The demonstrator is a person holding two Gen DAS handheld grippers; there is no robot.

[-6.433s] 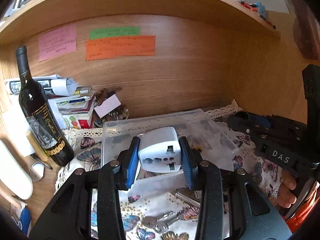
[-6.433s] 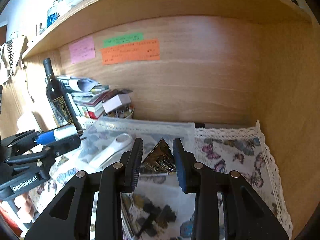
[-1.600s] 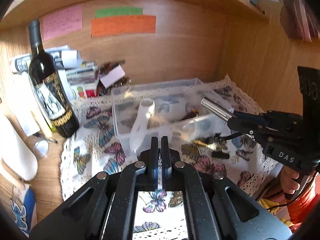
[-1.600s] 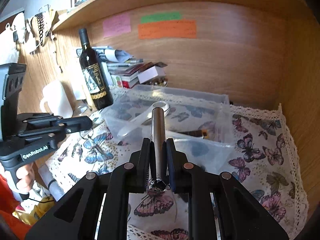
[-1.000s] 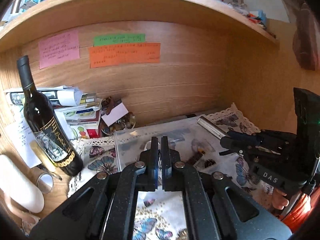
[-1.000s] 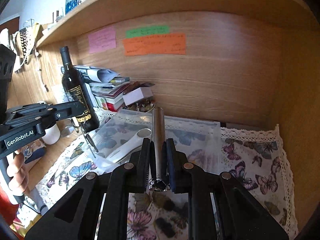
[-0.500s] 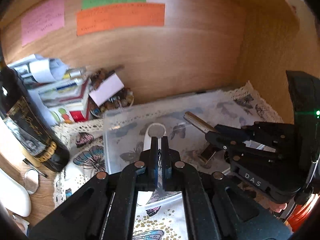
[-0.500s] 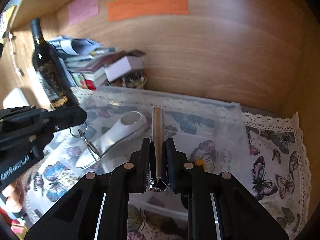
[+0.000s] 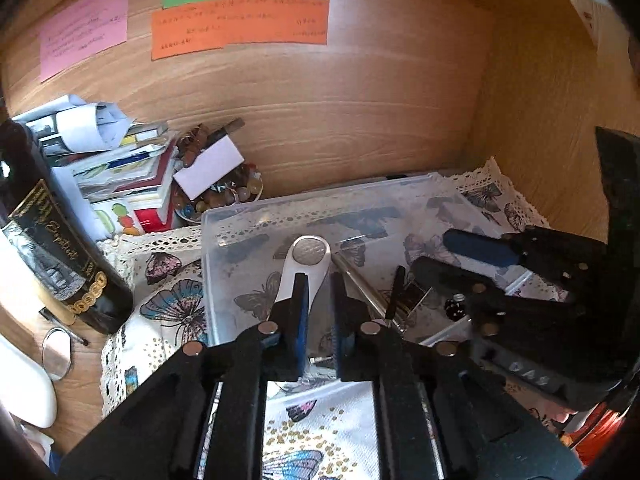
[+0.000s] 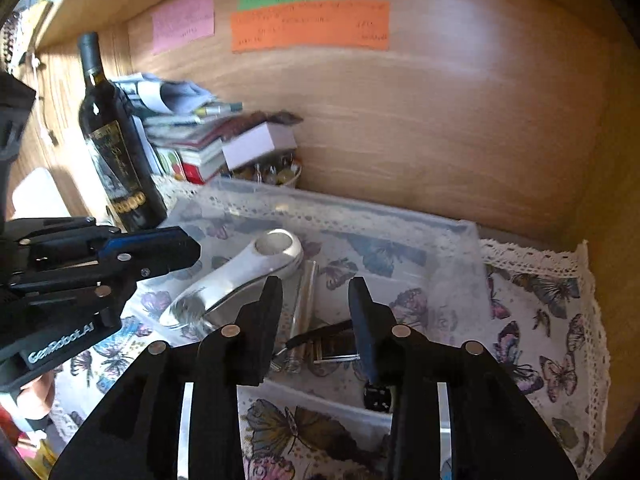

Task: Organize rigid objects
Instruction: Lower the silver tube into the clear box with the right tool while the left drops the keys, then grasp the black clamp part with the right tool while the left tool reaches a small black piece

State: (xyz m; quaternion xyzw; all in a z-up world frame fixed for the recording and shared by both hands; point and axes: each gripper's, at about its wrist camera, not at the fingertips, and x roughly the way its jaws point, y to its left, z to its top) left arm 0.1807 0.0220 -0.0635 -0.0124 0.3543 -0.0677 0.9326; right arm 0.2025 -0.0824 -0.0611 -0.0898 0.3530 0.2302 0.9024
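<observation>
Two handheld grippers poised over a clear plastic bin on a butterfly-print cloth inside a wooden alcove. Right gripper spread wide and gripping nothing, its fingers straddling a metal tube lying on the bin floor just beside a white handled device, which slants toward the bin's left wall. Left gripper parted only a narrow gap, likewise holding nothing, above the bin's near wall. Small dark clips and oddments toward the bin's near right corner. Upright wine bottle, stacked books and a bowl of beads along the alcove's back left; pink, green and orange notes stuck on the rear panel.
</observation>
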